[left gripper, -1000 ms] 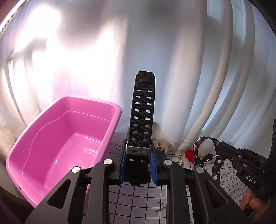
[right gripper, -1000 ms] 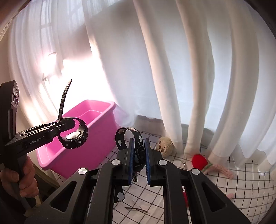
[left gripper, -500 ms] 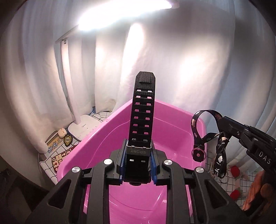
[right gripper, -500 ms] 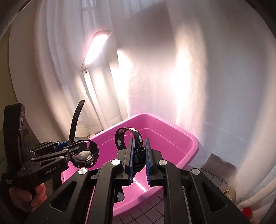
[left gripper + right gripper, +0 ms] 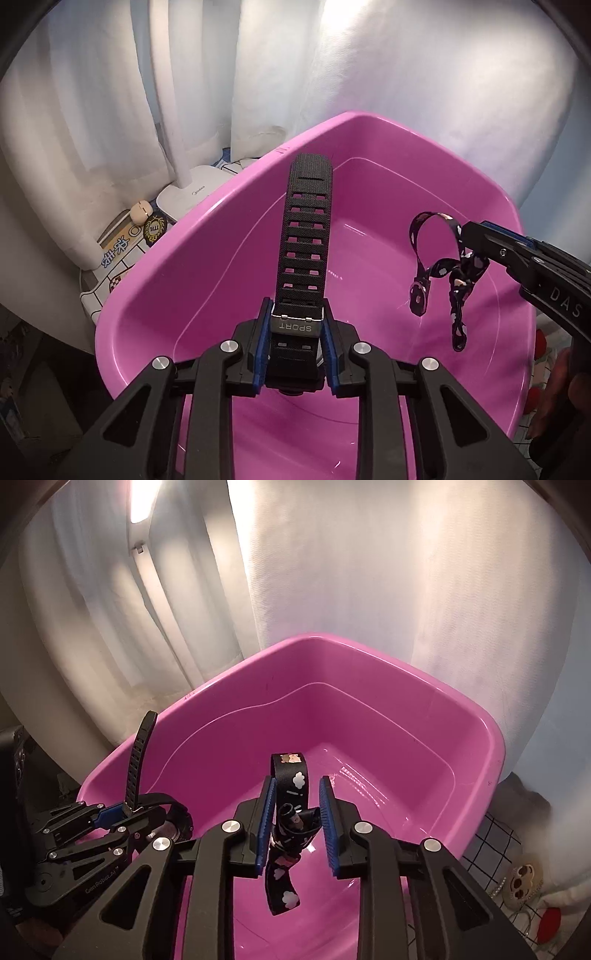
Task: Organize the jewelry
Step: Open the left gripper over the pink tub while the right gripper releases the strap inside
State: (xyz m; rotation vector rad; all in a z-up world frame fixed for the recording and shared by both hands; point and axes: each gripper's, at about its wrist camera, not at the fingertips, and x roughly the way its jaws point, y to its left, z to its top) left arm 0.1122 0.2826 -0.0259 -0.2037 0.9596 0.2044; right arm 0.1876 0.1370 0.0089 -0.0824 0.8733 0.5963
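R wrist only: lamp head (image 5: 142, 502) lit

The left gripper (image 5: 294, 339) is clamped on a black watch, its strap standing upright between the blue pads. To its right, the right gripper (image 5: 297, 819) has its jaws parted, a patterned strap hanging loosely between them. Both grippers point forward and down, side by side.
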